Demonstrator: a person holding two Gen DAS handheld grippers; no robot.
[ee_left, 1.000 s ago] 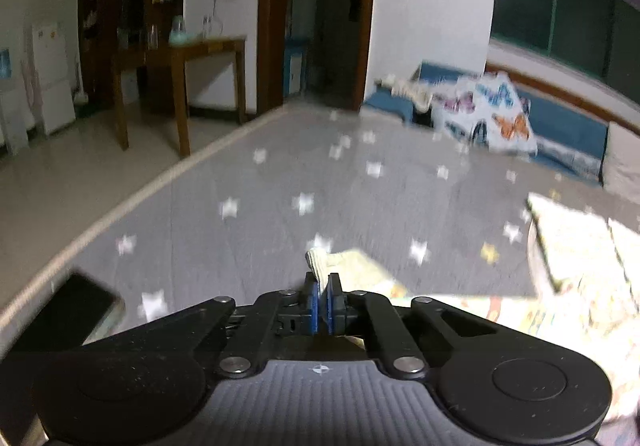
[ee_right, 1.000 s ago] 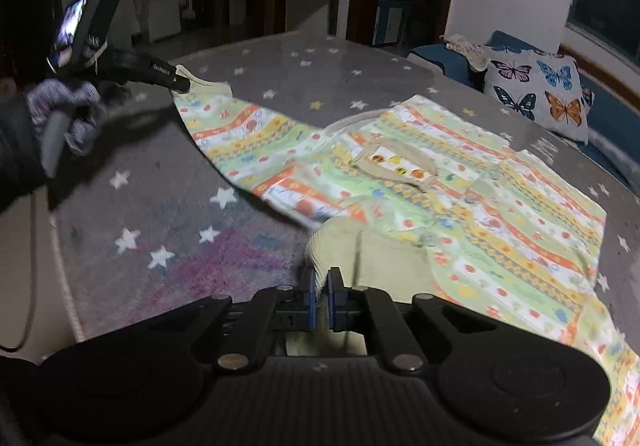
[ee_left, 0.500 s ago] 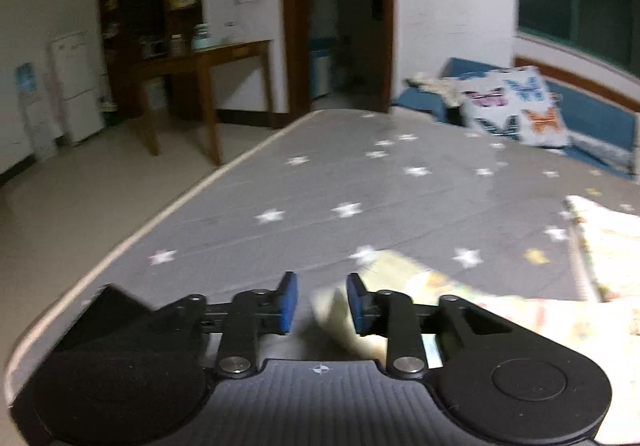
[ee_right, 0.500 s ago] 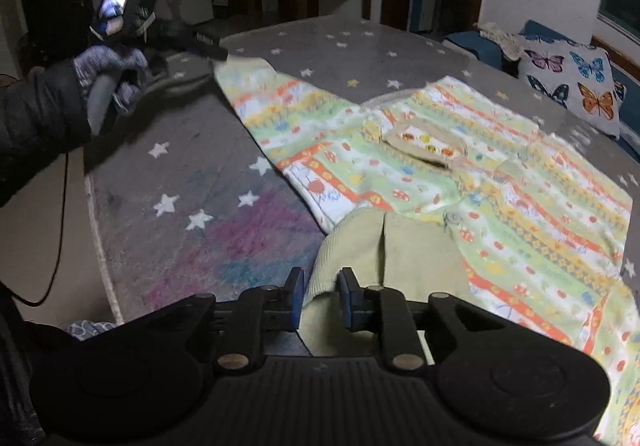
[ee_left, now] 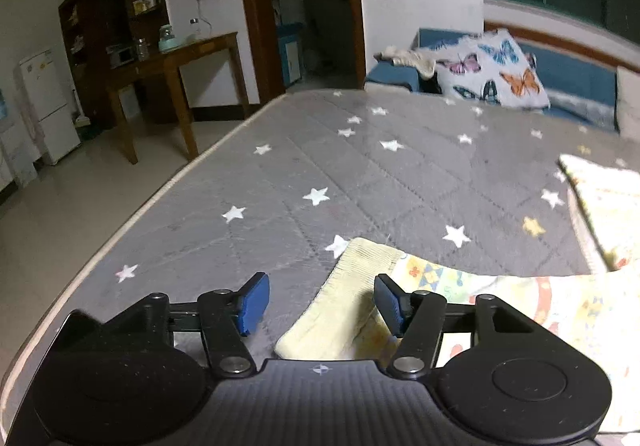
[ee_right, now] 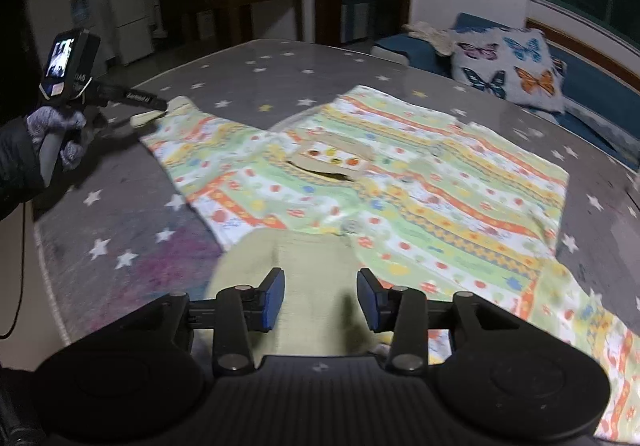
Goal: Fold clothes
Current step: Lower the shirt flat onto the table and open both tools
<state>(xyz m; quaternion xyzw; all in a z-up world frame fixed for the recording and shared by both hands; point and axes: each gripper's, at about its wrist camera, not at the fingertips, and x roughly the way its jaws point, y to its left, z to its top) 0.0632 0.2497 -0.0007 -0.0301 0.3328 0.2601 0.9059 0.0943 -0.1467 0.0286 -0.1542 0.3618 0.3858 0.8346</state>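
Note:
A child's patterned top (ee_right: 400, 186) in green, yellow and orange stripes lies spread flat on the grey star-print mat (ee_right: 132, 230). My left gripper (ee_left: 320, 304) is open, its jaws wide apart around the ribbed cuff of one sleeve (ee_left: 352, 302), which lies on the mat. From the right wrist view the left gripper (ee_right: 154, 114) sits at that sleeve's end. My right gripper (ee_right: 320, 296) is open over the plain yellow cuff of the other sleeve (ee_right: 304, 266).
The mat's left edge (ee_left: 132, 222) drops to a tiled floor. A wooden table (ee_left: 176, 62) and white fridge (ee_left: 44, 102) stand beyond. A blue sofa with a butterfly cushion (ee_right: 508, 66) lines the far side. A folded patterned cloth (ee_left: 608, 202) lies at right.
Both grippers have opened and let go of the sleeve cuffs, which now lie on the mat. The top lies flatter and more spread out.

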